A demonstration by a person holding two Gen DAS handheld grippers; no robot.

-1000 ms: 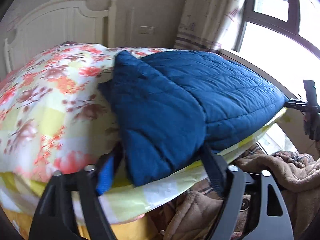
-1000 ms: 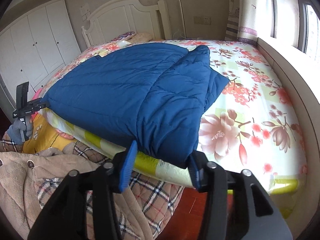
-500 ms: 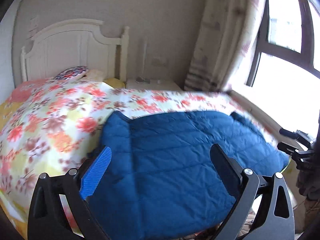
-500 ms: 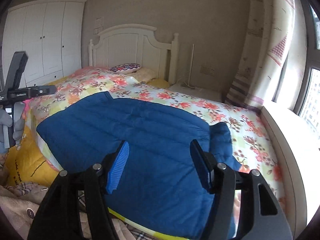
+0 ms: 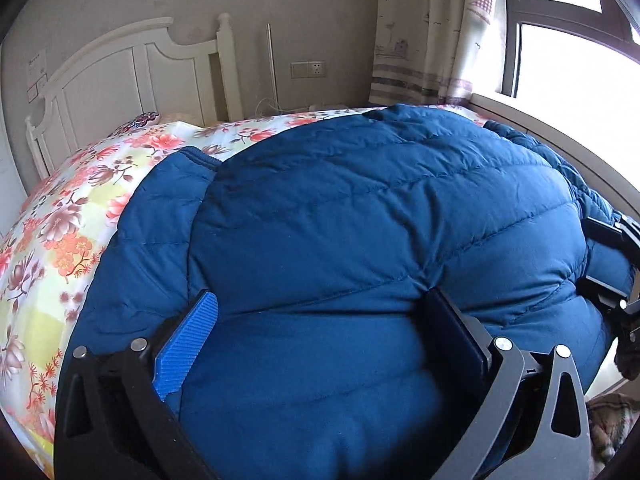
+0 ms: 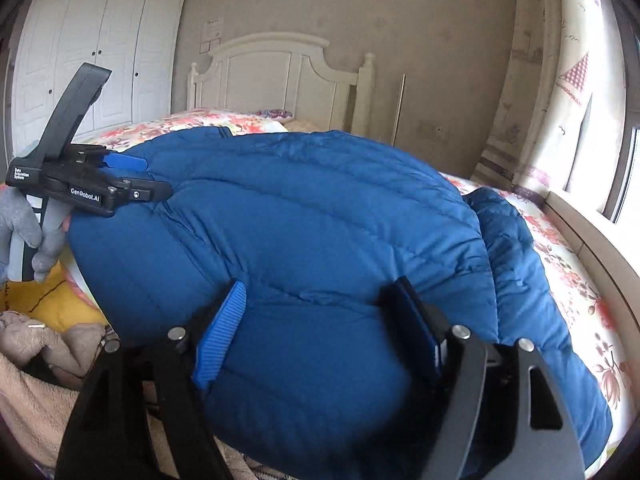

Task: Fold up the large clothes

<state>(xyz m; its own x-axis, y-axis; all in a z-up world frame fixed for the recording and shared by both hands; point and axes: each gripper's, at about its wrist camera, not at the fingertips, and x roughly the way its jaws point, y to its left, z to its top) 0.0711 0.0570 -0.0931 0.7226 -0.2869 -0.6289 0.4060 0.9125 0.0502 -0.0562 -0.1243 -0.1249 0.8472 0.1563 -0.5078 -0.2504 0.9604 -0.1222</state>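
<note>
Nearest the cameras, both grippers stood over the blue quilted jacket (image 5: 360, 220), which lay puffed up across the foot of the bed (image 5: 60, 240) on the floral sheet. The left gripper (image 5: 320, 320) had just been opening and its jaws stood spread wide, the jacket's fabric bulging up between them; whether the pads touched the cloth could not be told. The right gripper (image 6: 320, 312) had likewise just been opening, its jaws apart with the jacket's near edge swelling between them, not pinched. In the right wrist view the left gripper showed at the jacket's far left edge, held by a hand in a grey glove (image 6: 24, 228). A sleeve (image 6: 520, 264) of the jacket lay folded over along its right side. Below the bed's near edge sat a heap of beige fleece clothing (image 6: 36, 380). Farther back stood the white headboard (image 6: 272, 76), a patterned pillow (image 6: 276, 113), a white wardrobe (image 6: 100, 52) and a curtain (image 5: 428, 28) beside the window.
</note>
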